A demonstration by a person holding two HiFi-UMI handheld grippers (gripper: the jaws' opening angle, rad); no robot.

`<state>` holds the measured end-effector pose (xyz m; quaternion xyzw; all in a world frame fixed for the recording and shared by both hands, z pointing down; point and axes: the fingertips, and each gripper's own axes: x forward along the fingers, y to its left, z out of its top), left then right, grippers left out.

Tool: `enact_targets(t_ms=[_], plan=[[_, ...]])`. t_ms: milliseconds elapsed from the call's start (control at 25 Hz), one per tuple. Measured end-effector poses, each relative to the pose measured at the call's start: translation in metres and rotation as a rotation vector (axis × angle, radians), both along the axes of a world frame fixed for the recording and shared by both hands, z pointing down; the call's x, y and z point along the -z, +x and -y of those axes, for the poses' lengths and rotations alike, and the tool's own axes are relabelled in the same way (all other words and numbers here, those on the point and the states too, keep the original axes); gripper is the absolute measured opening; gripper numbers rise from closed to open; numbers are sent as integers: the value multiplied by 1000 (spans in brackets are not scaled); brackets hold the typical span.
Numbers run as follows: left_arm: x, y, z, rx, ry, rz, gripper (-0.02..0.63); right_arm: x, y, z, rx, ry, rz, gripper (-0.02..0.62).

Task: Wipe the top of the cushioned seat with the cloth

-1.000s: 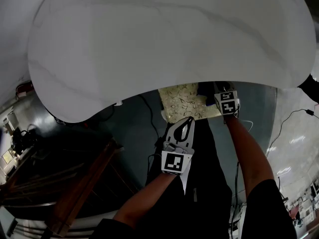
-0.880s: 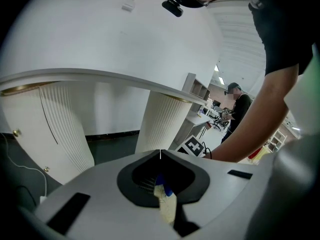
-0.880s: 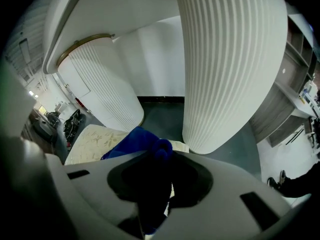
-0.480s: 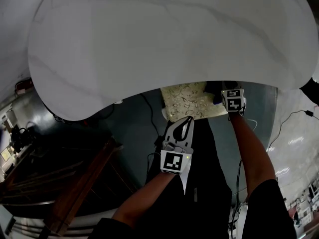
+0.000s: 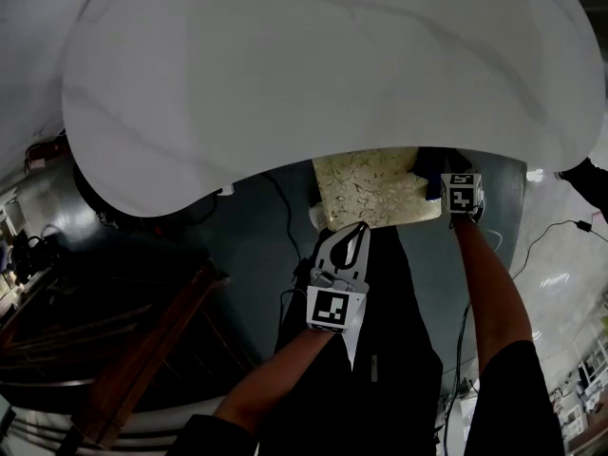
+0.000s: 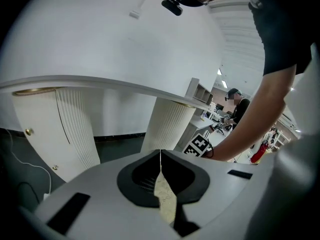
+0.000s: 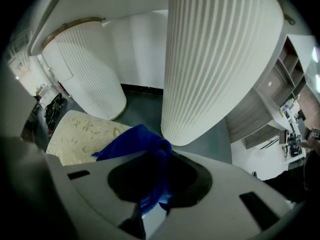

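The cushioned seat (image 5: 369, 189) is cream with a leafy print and shows just below the white table's edge in the head view. My right gripper (image 5: 460, 192) hovers at the seat's right edge, shut on a blue cloth (image 7: 135, 140) that bunches out over its jaws. In the right gripper view the seat (image 7: 80, 136) lies to the lower left of the cloth, and I cannot tell whether they touch. My left gripper (image 5: 359, 231) hangs in front of the seat's near edge, jaws shut with nothing held. A sliver of seat (image 6: 165, 204) shows behind them.
A large white table top (image 5: 313, 65) overhangs the seat. Two fluted white pedestals (image 7: 220, 59) (image 7: 85, 69) stand on the dark floor just beyond it. Dark wooden furniture (image 5: 142, 369) is at the lower left. Cables (image 5: 283, 212) trail on the floor. A person (image 6: 239, 104) is far off.
My right gripper has slid rightward along the seat to its right edge, so more of the cushion shows. The left gripper has stayed where it was.
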<state>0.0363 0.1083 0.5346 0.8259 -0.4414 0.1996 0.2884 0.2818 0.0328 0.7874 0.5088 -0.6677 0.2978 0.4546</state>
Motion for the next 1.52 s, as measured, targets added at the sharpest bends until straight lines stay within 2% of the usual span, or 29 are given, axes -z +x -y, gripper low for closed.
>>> enact_targets(t_ms=[80, 200, 360, 440, 760, 1080, 1320, 1520], plan=[[7, -4, 0, -10, 12, 7, 18, 32, -7, 5, 22, -12, -18, 95], [9, -18, -10, -31, 16, 18, 17, 62, -19, 7, 29, 25, -12, 95], [11, -41, -22, 11, 19, -12, 18, 89, -48, 0, 40, 67, 24, 95], [21, -53, -22, 6, 27, -4, 17, 105, -64, -5, 29, 84, 46, 95], [34, -102, -43, 31, 23, -1, 18, 144, -157, -44, 22, 106, 188, 95], [27, -148, -60, 88, 13, 15, 18, 150, -259, -82, 26, 71, 327, 95], [21, -168, -66, 134, -5, 13, 18, 129, -303, -105, 39, 19, 357, 95], [7, -170, -78, 145, -45, 10, 18, 95, -326, -127, 68, -55, 355, 95]])
